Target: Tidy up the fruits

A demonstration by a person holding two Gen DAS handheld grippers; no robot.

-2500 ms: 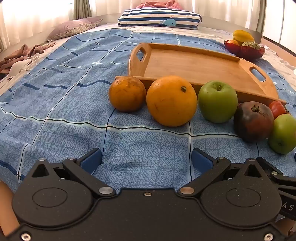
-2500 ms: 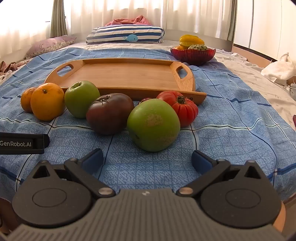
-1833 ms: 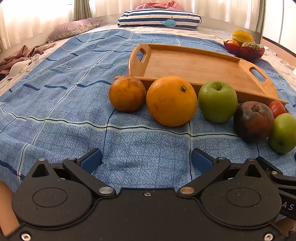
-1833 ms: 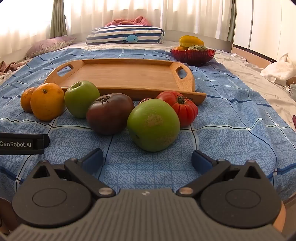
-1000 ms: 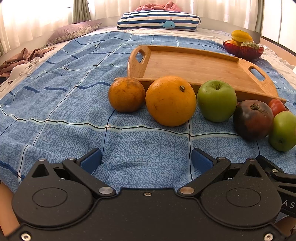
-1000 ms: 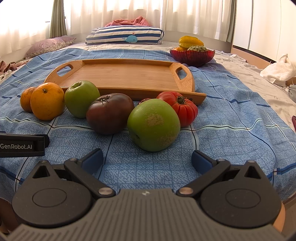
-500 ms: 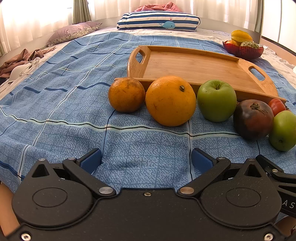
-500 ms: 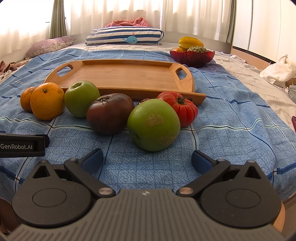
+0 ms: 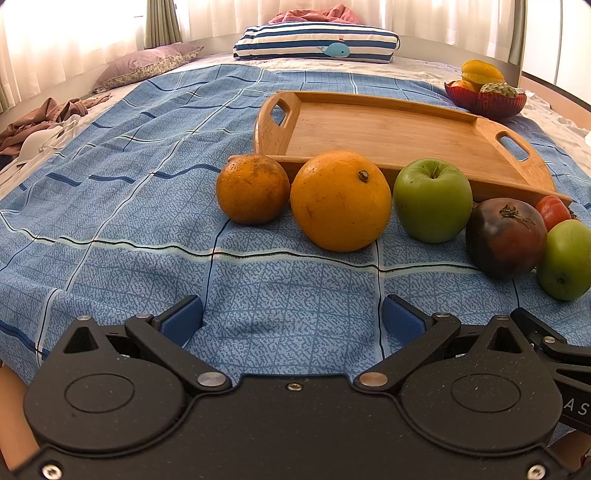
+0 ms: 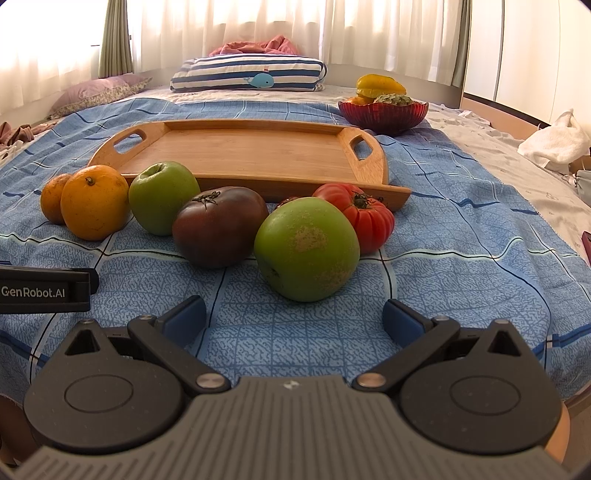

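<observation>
Stood before the first pick, nothing yet on the wooden tray point(image 10: 251, 151).

Held left gripper point(image 9: 291, 317) and right gripper point(image 10: 293, 314) wide open and empty; should close on the near green apple point(image 10: 306, 249) at its widest part, gently, as liable to roll on the soft blue bedsheet point(image 10: 461, 258).

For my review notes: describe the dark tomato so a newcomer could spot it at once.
Find the wooden tray on the blue bedspread; a row of fruit lies along its near edge. The dark tomato sits mid-row between two green apples, the only purple-brown fruit.

bed: blue checked cover point(image 10: 443, 258) | window: sheer curtains point(image 10: 332, 33) (bright daylight) | striped whale pillow point(image 10: 251, 75)
</observation>
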